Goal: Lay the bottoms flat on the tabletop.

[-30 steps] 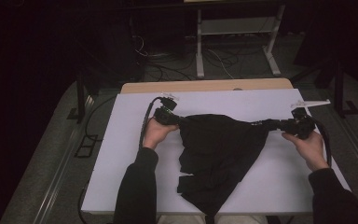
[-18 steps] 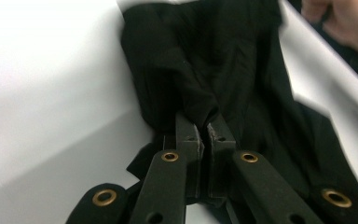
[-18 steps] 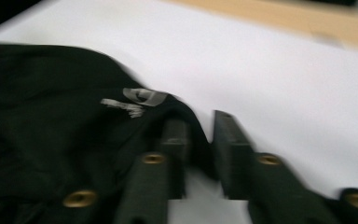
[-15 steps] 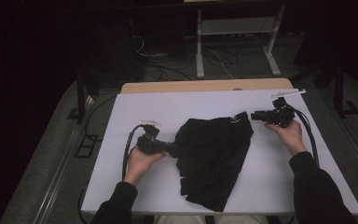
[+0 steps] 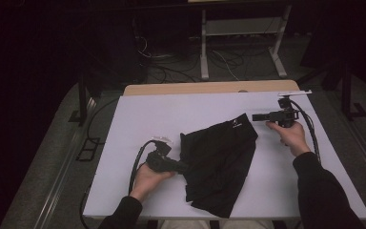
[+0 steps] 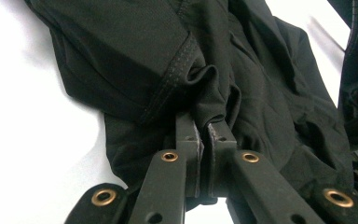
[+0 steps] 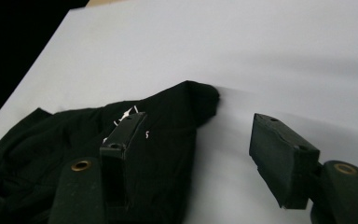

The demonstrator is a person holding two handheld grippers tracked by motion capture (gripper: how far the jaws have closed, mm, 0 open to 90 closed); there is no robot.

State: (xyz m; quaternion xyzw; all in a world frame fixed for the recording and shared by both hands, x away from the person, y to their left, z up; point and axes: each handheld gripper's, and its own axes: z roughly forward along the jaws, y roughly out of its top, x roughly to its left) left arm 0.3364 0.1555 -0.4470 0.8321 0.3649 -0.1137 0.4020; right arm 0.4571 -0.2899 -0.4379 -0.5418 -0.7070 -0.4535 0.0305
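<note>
black shorts (image 5: 219, 162) in left gripper (image 5: 183, 167)

Inspector: Count on the table (image 5: 138, 124), please.

Clerk: One table, white top. One black garment (image 5: 221, 160) lying on it, bearing one small white logo (image 5: 237, 123).

Inspector: Tools?

Clerk: Two grippers: one left gripper (image 5: 181, 167), one right gripper (image 5: 256, 117). Each has two jaws and one trailing cable.

Inspector: Hands?

Clerk: Two hands, one per gripper: left hand (image 5: 148, 181), right hand (image 5: 291, 136). Two dark sleeves.
</note>
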